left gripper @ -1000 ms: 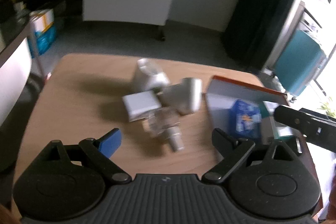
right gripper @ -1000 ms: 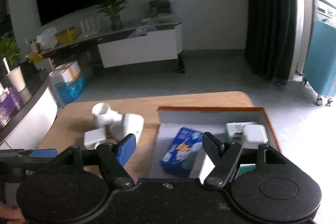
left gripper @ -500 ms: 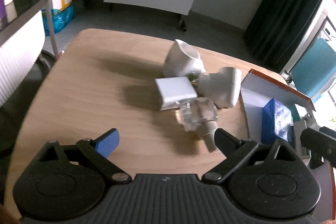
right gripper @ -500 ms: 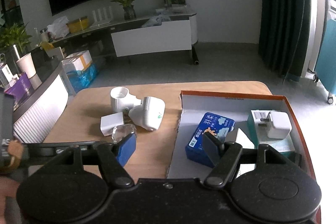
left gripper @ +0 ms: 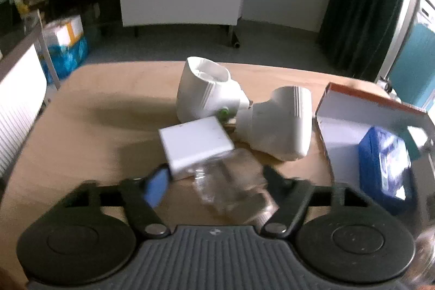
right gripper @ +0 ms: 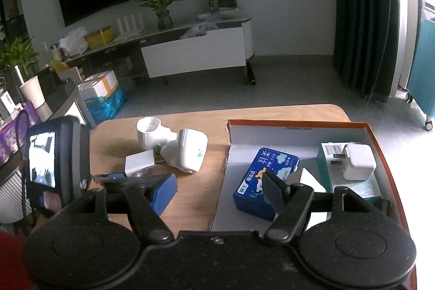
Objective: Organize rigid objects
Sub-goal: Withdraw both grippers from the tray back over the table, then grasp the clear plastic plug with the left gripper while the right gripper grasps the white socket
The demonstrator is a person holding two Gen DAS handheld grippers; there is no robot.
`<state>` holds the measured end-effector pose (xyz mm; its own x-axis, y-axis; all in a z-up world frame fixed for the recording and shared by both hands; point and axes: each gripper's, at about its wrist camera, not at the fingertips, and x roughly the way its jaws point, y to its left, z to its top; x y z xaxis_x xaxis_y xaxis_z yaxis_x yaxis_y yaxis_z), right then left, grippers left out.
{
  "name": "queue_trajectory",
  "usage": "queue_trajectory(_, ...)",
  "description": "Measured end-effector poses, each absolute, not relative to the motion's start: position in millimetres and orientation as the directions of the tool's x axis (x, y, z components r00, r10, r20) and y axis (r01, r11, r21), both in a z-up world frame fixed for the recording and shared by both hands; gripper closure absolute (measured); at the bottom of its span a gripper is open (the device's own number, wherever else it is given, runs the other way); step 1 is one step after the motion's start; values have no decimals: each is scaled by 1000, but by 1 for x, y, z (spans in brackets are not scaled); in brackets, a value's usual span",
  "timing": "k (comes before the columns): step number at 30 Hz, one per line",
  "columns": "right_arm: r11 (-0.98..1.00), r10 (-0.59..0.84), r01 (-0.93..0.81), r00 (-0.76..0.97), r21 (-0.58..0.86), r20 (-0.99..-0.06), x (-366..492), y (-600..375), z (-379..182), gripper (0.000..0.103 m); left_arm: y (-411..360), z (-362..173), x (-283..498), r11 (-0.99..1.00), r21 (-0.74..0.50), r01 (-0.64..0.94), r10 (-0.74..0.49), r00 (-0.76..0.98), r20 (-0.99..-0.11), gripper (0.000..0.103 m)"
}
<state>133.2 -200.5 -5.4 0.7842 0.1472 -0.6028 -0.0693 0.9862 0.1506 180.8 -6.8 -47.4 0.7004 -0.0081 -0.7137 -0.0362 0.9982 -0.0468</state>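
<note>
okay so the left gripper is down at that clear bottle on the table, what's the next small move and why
Probably finish closing, then lift. The left gripper's jaws are closing with the clear bottle between them, though blur hides whether the pads touch it yet. It lies against the white adapter, and the orange-rimmed box waits alongside.

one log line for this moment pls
left gripper: closing around clear bottle | right gripper: open, empty, over box edge | table: three white items left
</note>
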Motion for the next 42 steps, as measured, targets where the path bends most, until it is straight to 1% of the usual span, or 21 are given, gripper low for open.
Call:
queue_trajectory(2,986,152,-74,782,152,-604,135,-200,-6,20,0,-46,172,999,-51,-19,-23,708,-706,52)
queue_trajectory(3,985,155,-78,781,152,-605,136,-198,-6,20,5,-46,168,997,-74,-8,-46,709,-703,52)
queue_trajectory(6,984,167,-92,774,153,-610,140,-193,-7,20,20,-44,153,995,-100,-14,-61,710,-701,52)
queue_trajectory(9,981,186,-109,767,161,-615,147,-188,-9,20,33,-39,136,995,-101,-22,-55,719,-693,52)
queue_trajectory(13,973,225,-144,743,179,-630,168,-175,-10,20,56,-28,120,990,-133,-54,-52,729,-683,52)
queue_trajectory(17,966,254,-149,719,213,-647,197,-164,-18,18,66,-22,109,984,-163,-71,-58,738,-673,51)
queue_trajectory(24,976,214,-126,665,175,-715,246,-145,-43,17,73,-21,106,975,-209,-75,-84,747,-659,51)
queue_trajectory(30,985,174,-125,637,122,-751,276,-133,-61,17,79,-25,111,969,-234,-77,-99,749,-655,51)
queue_trajectory(31,983,180,-128,624,128,-760,280,-132,-65,14,79,-25,112,969,-236,-74,-102,749,-655,51)
queue_trajectory(36,976,213,-109,627,186,-749,281,-137,-73,16,80,-27,112,967,-245,-75,-107,750,-653,51)
queue_trajectory(40,982,188,-121,654,144,-733,264,-137,-66,17,81,-26,110,966,-247,-75,-107,753,-649,51)
queue_trajectory(42,982,190,-121,663,148,-724,255,-140,-60,17,80,-25,109,966,-246,-76,-105,755,-648,51)
